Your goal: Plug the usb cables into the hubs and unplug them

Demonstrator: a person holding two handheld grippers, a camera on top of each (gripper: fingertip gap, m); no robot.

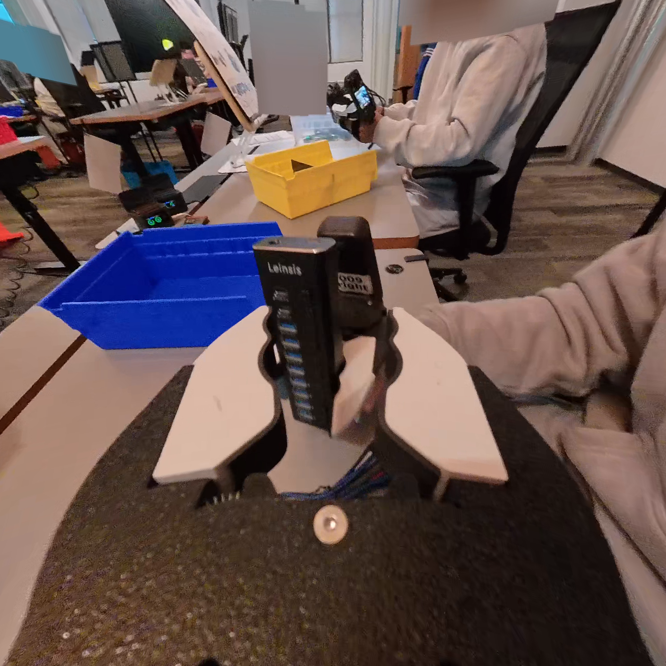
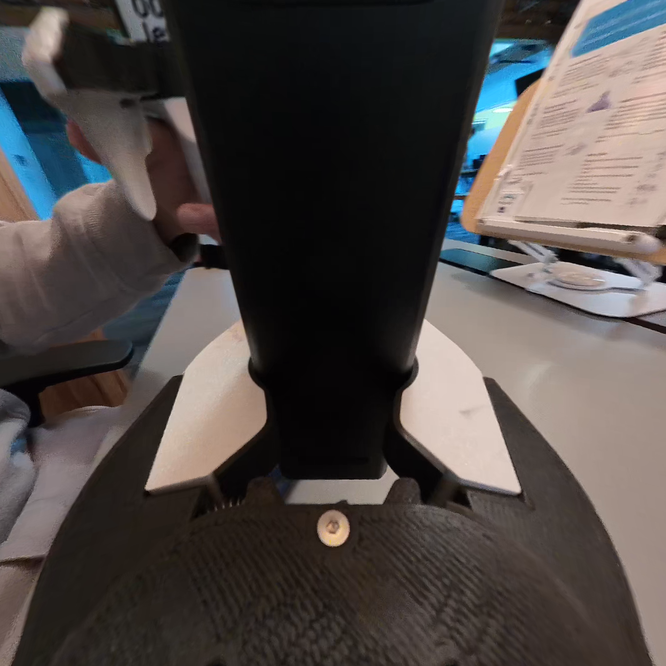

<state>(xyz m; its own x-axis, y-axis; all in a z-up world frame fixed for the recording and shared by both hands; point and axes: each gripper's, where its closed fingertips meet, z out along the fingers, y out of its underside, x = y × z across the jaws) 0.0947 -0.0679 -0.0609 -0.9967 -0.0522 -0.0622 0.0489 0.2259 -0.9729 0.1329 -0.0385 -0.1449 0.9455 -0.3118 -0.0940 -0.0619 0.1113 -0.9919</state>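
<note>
A black USB hub [image 1: 299, 346] with a column of blue ports stands upright above the table. My right gripper [image 2: 333, 324] is shut on it; the hub's dark back [image 2: 331, 180] fills the middle of the right wrist view. In the left wrist view the right gripper [image 1: 317, 396] sits behind the hub, and one of its white fingers [image 1: 351, 393] presses the hub's side. My left gripper [image 1: 331, 310] is open, its fingers on either side of the hub and that finger. The left gripper [image 2: 155, 137] also shows at the upper left of the right wrist view. Blue and red cable strands [image 1: 360, 475] show below the hub.
A blue bin [image 1: 162, 288] sits on the grey table [image 1: 108, 396] to the left. Behind it are a yellow bin [image 1: 310, 180], small black devices with green lights [image 1: 155, 209] and a tilted document stand [image 2: 576, 144]. A person [image 1: 468, 108] sits in a chair beyond.
</note>
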